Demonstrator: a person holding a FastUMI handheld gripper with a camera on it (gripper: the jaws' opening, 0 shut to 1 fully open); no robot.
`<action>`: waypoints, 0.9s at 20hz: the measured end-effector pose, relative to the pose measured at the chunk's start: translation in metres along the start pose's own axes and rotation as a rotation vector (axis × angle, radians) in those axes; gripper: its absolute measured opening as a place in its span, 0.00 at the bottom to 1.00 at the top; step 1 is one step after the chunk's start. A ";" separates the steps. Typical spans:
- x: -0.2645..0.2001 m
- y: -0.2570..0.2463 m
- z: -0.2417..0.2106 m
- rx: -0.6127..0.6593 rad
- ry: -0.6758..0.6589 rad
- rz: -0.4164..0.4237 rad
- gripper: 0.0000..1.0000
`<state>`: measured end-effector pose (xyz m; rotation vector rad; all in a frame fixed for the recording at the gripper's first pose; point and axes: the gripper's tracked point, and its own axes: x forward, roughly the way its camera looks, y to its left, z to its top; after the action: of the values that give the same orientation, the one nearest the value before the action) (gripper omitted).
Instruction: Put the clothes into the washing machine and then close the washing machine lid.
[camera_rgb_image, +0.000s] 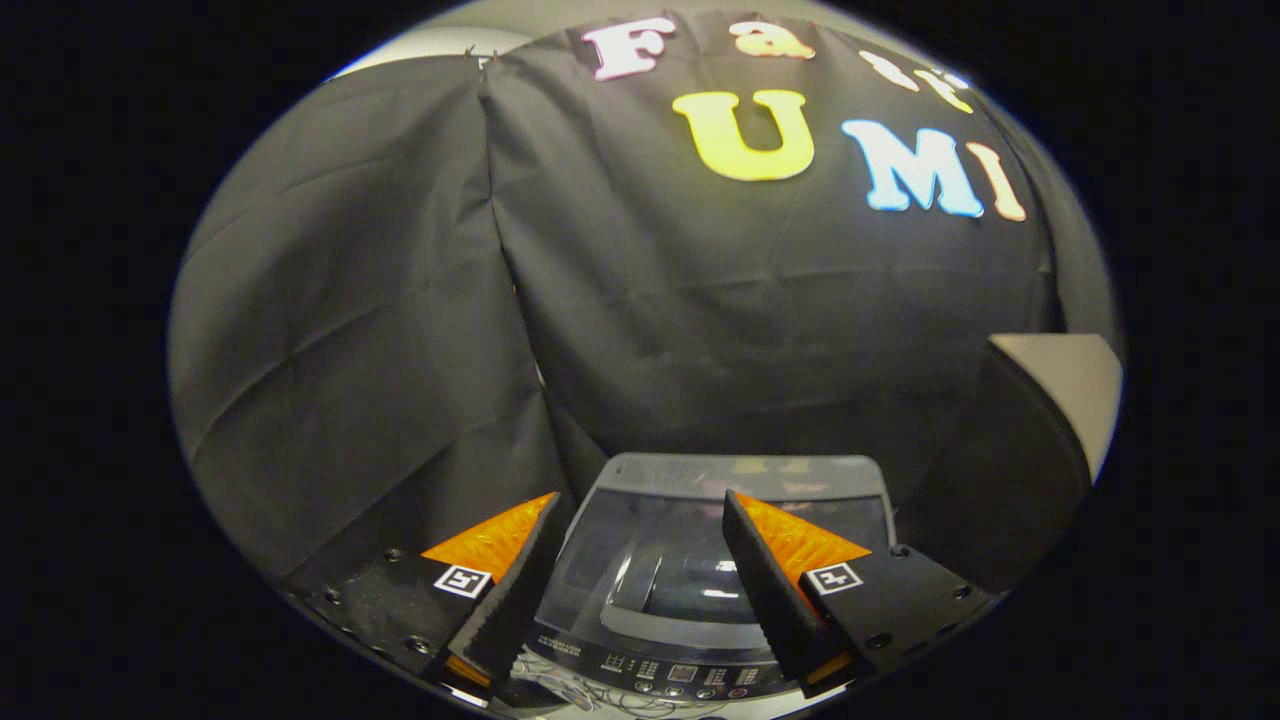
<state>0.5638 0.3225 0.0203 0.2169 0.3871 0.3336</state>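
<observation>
From the gripper view, the fingers stand spread wide apart, grasping nothing. Between and just beyond them sits the washing machine, its dark see-through lid lying down flat, control panel nearest, black cloth wall behind.
</observation>
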 end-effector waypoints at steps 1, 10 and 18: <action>-0.013 -0.007 0.014 0.002 -0.038 -0.006 0.98; -0.206 -0.137 0.080 -0.018 -0.307 -0.239 0.98; -0.359 -0.268 0.034 -0.091 -0.330 -0.310 0.98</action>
<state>0.3381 -0.0576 0.0983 0.1168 0.0753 0.0070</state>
